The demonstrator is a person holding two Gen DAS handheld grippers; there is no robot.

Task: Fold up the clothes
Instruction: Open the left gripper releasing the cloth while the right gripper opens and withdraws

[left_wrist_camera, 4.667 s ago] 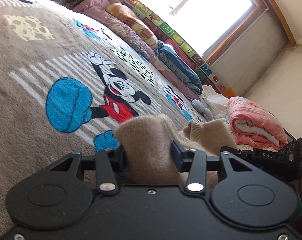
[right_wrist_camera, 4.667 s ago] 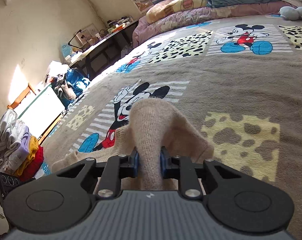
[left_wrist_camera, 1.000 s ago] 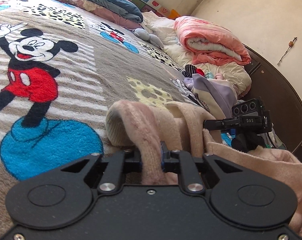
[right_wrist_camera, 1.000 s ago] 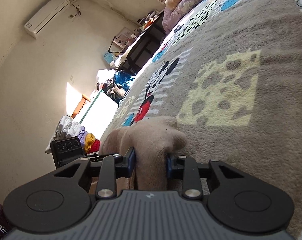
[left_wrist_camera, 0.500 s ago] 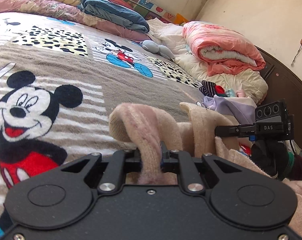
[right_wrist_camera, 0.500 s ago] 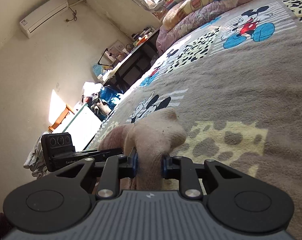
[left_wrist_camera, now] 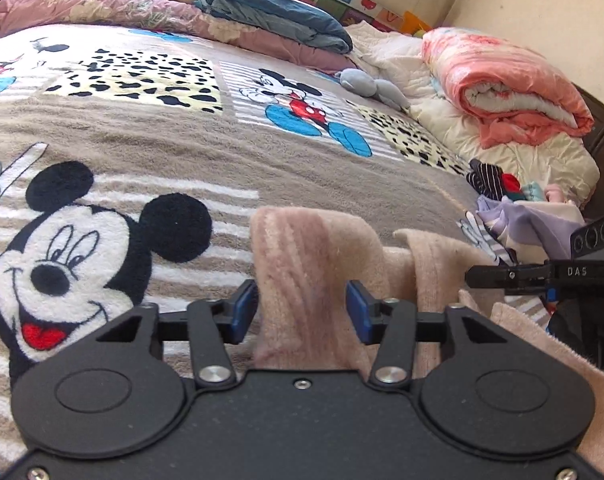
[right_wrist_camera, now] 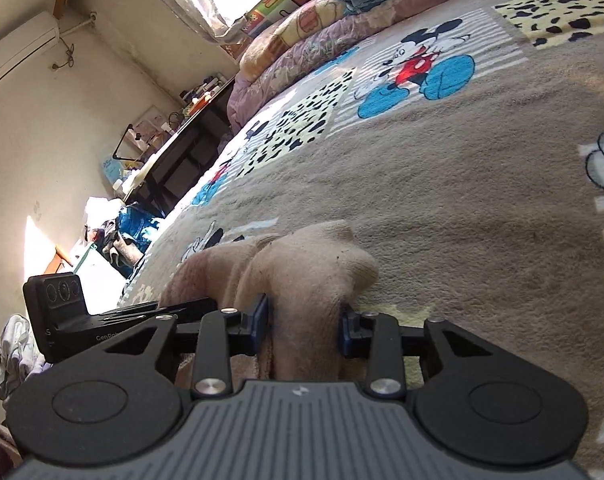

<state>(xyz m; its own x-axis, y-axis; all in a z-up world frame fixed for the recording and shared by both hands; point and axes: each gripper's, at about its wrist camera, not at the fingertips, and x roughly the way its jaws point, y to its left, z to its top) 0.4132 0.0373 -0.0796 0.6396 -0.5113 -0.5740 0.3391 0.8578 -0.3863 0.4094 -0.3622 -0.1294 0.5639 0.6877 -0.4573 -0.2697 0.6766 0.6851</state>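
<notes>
A beige knitted sweater (left_wrist_camera: 313, 264) lies bunched on the Mickey Mouse blanket (left_wrist_camera: 142, 140). My left gripper (left_wrist_camera: 302, 310) is open, its blue pads apart on either side of a sweater fold that rests between them. My right gripper (right_wrist_camera: 303, 326) is also open, its pads spread beside another fold of the same sweater (right_wrist_camera: 313, 276). The right gripper shows at the right edge of the left wrist view (left_wrist_camera: 541, 276). The left gripper shows at the left of the right wrist view (right_wrist_camera: 114, 316).
A rolled pink quilt (left_wrist_camera: 509, 88), a blue folded blanket (left_wrist_camera: 270, 16) and pillows lie at the bed's far side. Loose clothes (left_wrist_camera: 529, 220) sit at the right bed edge. A dark desk (right_wrist_camera: 182, 152) and clothes piles (right_wrist_camera: 10, 348) stand beside the bed.
Both grippers have opened and let go of the sweater folds they were pinching half a second ago. The folds now rest loose between the pads on the blanket.
</notes>
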